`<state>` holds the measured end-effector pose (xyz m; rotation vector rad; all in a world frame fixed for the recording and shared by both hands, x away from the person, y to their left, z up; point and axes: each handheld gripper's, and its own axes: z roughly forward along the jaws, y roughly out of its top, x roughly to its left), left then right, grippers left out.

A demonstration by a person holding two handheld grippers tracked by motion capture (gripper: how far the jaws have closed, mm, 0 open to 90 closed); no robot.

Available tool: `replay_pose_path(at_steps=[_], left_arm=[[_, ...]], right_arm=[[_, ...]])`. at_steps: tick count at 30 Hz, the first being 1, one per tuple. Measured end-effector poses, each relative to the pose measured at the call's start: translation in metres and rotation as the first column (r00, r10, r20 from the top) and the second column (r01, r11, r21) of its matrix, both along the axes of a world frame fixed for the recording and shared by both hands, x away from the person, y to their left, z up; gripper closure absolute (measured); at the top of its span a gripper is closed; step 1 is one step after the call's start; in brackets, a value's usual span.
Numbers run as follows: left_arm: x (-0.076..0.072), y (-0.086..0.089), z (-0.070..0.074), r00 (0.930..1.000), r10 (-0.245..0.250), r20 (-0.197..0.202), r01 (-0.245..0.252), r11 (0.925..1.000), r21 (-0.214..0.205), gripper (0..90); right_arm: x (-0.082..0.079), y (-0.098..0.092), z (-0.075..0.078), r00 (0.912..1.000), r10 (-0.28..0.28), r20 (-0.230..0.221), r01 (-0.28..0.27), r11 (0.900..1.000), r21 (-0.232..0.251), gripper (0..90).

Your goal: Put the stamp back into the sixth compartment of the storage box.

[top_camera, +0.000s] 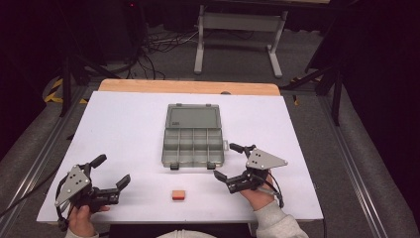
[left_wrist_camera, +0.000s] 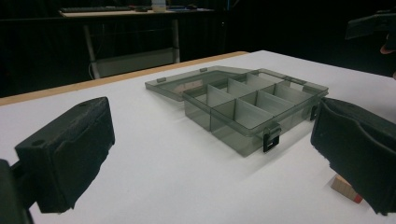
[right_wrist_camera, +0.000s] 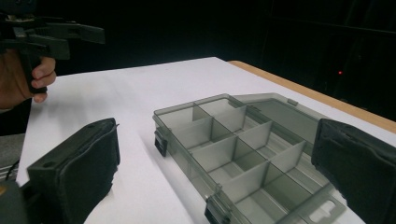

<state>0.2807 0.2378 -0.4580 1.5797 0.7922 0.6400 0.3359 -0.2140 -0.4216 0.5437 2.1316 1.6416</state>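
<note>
At the near left of the white surface (top_camera: 124, 124), the left gripper (top_camera: 110, 171) rests low with its jaws spread wide and nothing between them. It is angled toward the middle, which suits a reach across to the small block. In the left gripper view that block peeks out from behind the right-hand jaw, so it already lies close to the line of approach.

The small orange and tan block (top_camera: 178, 195) lies flat near the front edge, between the two grippers and just near of the organiser box (top_camera: 193, 141). It is clear of the box, so either side can reach it.

The box sits at the centre with its lid folded back flat on the far side. Its compartments look empty and ready to take the block.

At the near right, the right gripper (top_camera: 229, 162) is also wide open and holds nothing. It hovers just beside the box's near right corner, probably to steady it.
</note>
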Motion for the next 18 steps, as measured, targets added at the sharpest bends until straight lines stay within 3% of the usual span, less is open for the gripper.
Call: replay_pose_path(at_steps=[11,18], left_arm=[[0.0,0.0,0.0,1.0,-0.002,0.0,0.002,1.0,0.001,0.6],[0.0,0.0,0.0,1.0,-0.004,0.001,0.004,1.0,0.001,0.6]], right_arm=[[0.004,0.027,0.002,0.9963,0.086,-0.013,-0.086,0.996,-0.026,3.3],[0.007,0.038,0.002,0.9942,0.104,-0.026,-0.106,0.9935,-0.043,3.3]])
